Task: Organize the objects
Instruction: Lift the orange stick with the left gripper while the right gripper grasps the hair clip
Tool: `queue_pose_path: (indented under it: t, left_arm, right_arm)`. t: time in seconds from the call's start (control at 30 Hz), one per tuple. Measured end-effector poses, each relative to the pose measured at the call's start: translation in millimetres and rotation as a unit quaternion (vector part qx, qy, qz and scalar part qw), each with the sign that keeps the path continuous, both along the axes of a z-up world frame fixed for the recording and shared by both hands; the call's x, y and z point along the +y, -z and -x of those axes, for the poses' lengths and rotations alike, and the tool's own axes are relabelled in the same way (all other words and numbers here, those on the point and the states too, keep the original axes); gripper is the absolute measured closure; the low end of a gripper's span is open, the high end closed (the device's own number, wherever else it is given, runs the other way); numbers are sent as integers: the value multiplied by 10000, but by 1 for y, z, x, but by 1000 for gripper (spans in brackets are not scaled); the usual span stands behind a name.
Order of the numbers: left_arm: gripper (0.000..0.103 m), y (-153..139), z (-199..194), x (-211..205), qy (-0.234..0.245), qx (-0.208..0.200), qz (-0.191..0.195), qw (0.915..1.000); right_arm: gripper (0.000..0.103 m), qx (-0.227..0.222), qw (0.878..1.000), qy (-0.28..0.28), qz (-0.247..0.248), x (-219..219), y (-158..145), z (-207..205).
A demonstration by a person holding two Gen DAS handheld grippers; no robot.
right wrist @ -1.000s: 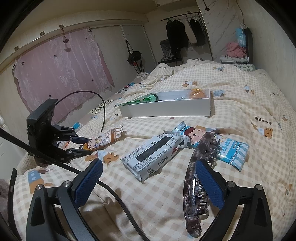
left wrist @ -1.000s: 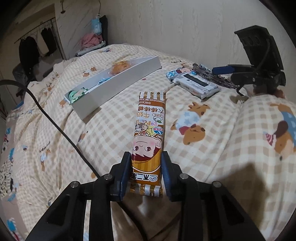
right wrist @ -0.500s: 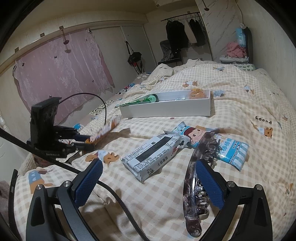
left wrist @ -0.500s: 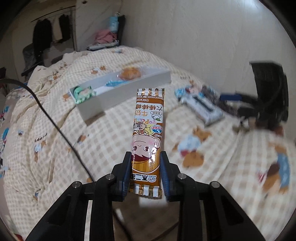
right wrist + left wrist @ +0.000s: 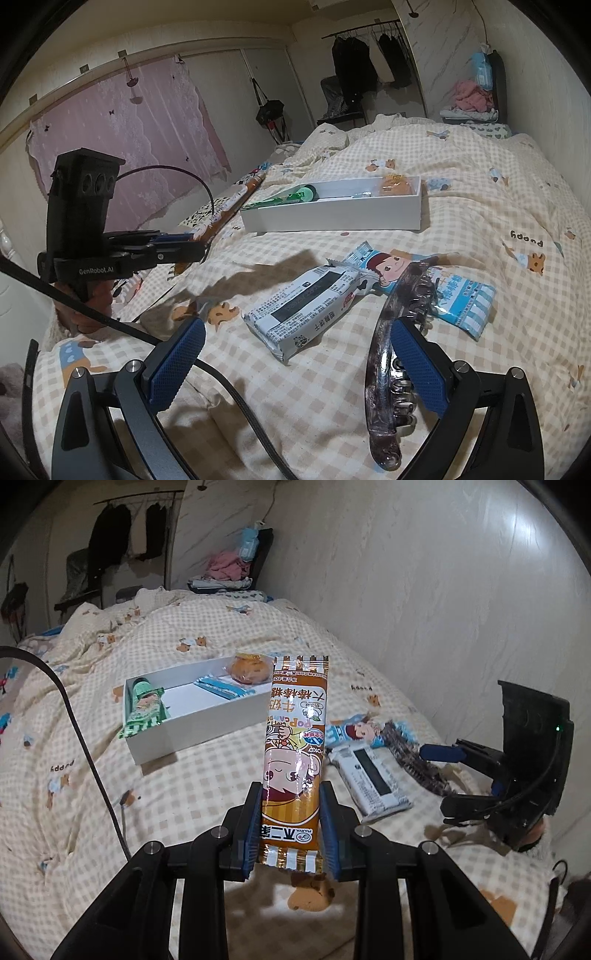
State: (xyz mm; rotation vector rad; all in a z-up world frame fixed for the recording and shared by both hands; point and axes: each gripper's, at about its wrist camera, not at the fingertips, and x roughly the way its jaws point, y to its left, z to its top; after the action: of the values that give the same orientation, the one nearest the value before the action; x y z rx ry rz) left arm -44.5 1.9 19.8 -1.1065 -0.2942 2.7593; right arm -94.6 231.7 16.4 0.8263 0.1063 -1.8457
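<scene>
Jaws of left gripper [image 5: 291, 834] pressed on the lower end of an orange candy pack [image 5: 295, 760], pack standing out ahead of the fingers, clear of the quilt [image 5: 192, 797]. Grip low on the wrapper, most of the length free beyond the pads [image 5: 251, 834]; likely to sag or swing if jolted, so best carried slowly and without further roll. White box [image 5: 192, 716] ahead and to the left on the quilt, open-topped, already holding a green pack [image 5: 144, 710], a blue sachet [image 5: 221, 686] and a round pastry [image 5: 249, 668]. Bare floor between sachet and green pack judged the best landing place. Best approach, as a judgement: pack carried over the near wall, lowered lengthwise along the box, tip first, released only once lying on the floor. Risks: far end catching the wall, or pack landing on the green one.

Jaws of right gripper [image 5: 295, 363] wide, holding nothing, low over the quilt. Dark hair claw [image 5: 384, 354] lying just inside the right finger [image 5: 417, 373]; contact not clear. White-and-black packet [image 5: 306, 310] and blue-striped pack [image 5: 454, 295] nearby, not yet boxed. Cable [image 5: 236, 398] crossing under the left finger, a snag risk.
</scene>
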Motion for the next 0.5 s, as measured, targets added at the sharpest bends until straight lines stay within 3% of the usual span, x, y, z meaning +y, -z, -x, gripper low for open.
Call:
queue_pose_path:
  t: [0.13, 0.27, 0.37, 0.5]
  left_arm:
    - [70, -5, 8, -3, 124, -269, -77, 9995]
    - [70, -13, 13, 1, -63, -170, 43, 9998]
    - [70, -9, 12, 4, -131, -251, -225, 9993]
    - [70, 2, 8, 11, -295, -268, -138, 9991]
  right_arm:
    - [2, -24, 10000, 44, 56, 10, -21, 8]
    - [2, 187, 9998, 8, 14, 12, -41, 8]
    - [13, -155, 9996, -252, -40, 2, -42, 10]
    - [17, -486, 9975, -146, -491, -17, -28, 15]
